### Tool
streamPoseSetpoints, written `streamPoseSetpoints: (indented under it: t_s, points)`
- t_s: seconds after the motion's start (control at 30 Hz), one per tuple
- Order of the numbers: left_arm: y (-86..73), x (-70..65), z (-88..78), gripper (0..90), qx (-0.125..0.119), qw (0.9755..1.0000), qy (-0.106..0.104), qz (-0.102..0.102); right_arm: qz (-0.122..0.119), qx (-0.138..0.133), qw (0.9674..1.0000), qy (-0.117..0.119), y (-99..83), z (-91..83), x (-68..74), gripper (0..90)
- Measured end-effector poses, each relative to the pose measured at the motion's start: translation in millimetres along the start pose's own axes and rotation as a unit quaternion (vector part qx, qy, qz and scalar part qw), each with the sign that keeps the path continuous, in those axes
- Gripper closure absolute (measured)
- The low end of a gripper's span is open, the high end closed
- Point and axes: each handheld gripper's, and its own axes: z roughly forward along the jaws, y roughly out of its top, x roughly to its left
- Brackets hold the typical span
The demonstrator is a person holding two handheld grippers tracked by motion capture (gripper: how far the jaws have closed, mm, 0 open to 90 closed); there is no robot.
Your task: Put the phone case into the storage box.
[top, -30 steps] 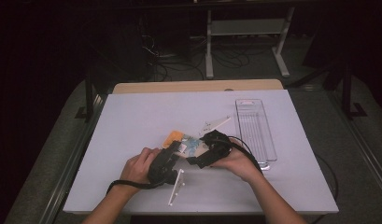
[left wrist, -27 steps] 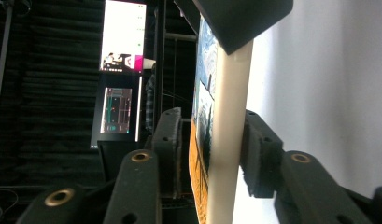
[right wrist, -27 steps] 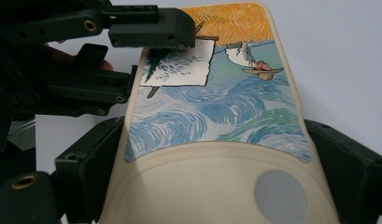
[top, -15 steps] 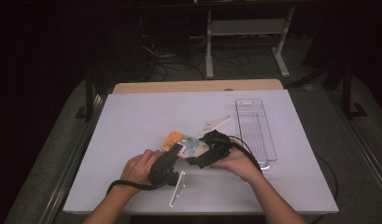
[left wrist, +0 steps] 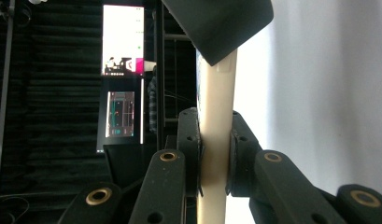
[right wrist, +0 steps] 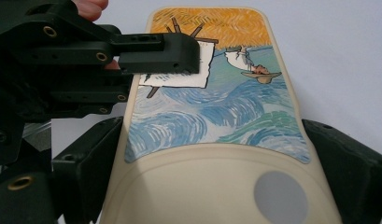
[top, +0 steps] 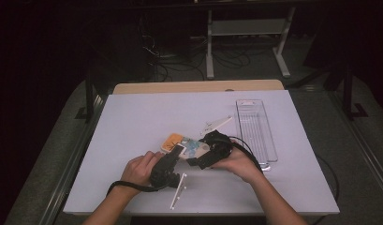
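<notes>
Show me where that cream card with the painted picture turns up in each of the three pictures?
High view: the painted card lies mid-table between both grippers.
Left gripper view: edge-on, a cream strip pinched between the jaws.
Right gripper view: flat and close, between the jaws.
Shared landmark: the left gripper, whose jaw covers the card's corner in the right gripper view.

place: lab/studio | signs: black foam walls (left wrist: 48,116) | monitor (left wrist: 123,39) | floor cables (top: 180,58)
</notes>
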Motion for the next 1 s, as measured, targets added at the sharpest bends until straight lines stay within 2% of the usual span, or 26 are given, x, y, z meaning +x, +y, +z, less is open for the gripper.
streamPoseSetpoints:
  t_s: [0.13, 0.17, 0.2, 0.23, 0.6, 1.0]
  points:
    - [0.2, 0.5, -0.5, 79.3, 0.000, 1.0000, 0.001, 0.000, -0.001, 0.000, 1.0000, -0.002, 0.2, -0.2, 0.2, 8.0]
    - [0.2, 0.7, -0.8, 79.3, 0.000, 1.0000, 0.001, -0.002, -0.011, 0.003, 0.9998, -0.014, 0.3, -1.1, 1.3, 5.1]
    - [0.2, 1.2, -1.0, 79.3, 0.002, 1.0000, 0.002, 0.000, -0.014, 0.004, 0.9998, -0.016, 0.2, -1.3, 0.9, 4.2]
    - [-0.2, 1.4, -0.8, 79.3, -0.001, 1.0000, 0.002, -0.004, -0.006, 0.000, 1.0000, -0.008, 0.4, -1.9, 1.9, 3.2]
    - [-4.1, 2.8, -0.9, 79.3, 0.011, 0.9999, -0.001, -0.004, -0.005, -0.035, 0.9993, -0.007, 1.3, -15.5, -1.7, 1.9]
    - [-12.6, 5.3, -2.3, 79.3, 0.023, 0.9997, -0.007, -0.006, 0.000, -0.059, 0.9976, -0.037, -3.0, -39.0, -10.4, 1.3]
